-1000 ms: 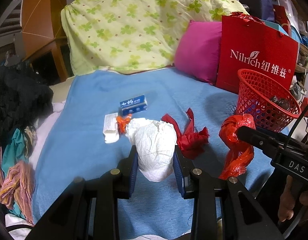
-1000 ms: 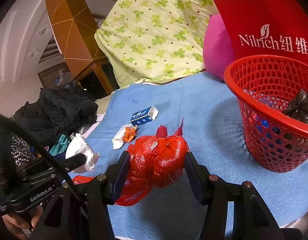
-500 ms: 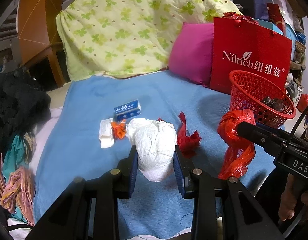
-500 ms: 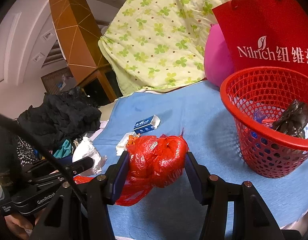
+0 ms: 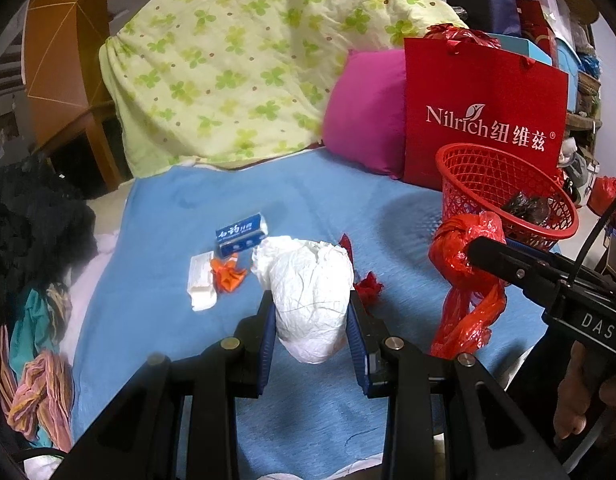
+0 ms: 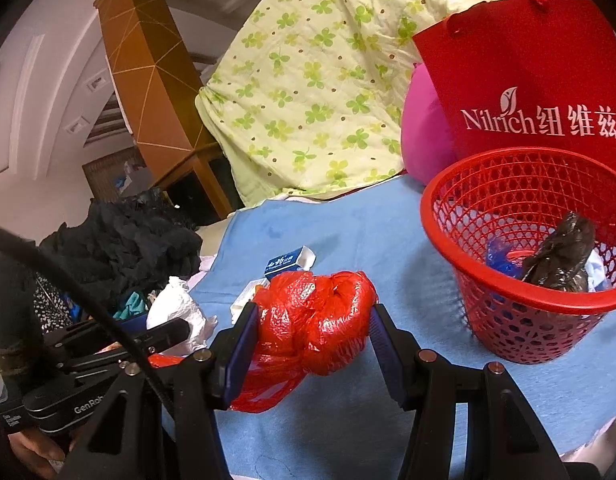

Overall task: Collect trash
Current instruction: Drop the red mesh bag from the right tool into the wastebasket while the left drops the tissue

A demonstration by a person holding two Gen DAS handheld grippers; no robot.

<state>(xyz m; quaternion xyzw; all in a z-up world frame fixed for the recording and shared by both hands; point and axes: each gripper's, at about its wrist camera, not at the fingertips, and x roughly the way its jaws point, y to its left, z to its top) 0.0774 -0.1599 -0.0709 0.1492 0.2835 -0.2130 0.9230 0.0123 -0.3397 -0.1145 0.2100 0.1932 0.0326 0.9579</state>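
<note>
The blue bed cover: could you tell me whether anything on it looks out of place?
Yes: litter lies loose on the blue bed cover: a small blue carton, a torn white wrapper, orange scraps and a red scrap, outside the red mesh basket.

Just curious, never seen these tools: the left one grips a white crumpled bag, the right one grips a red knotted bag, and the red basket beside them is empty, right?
Not quite. The red basket is not empty: the right wrist view shows a dark crumpled bag and blue scraps inside. The rest holds: the left gripper grips the white crumpled bag, the right gripper the red knotted bag.
</note>
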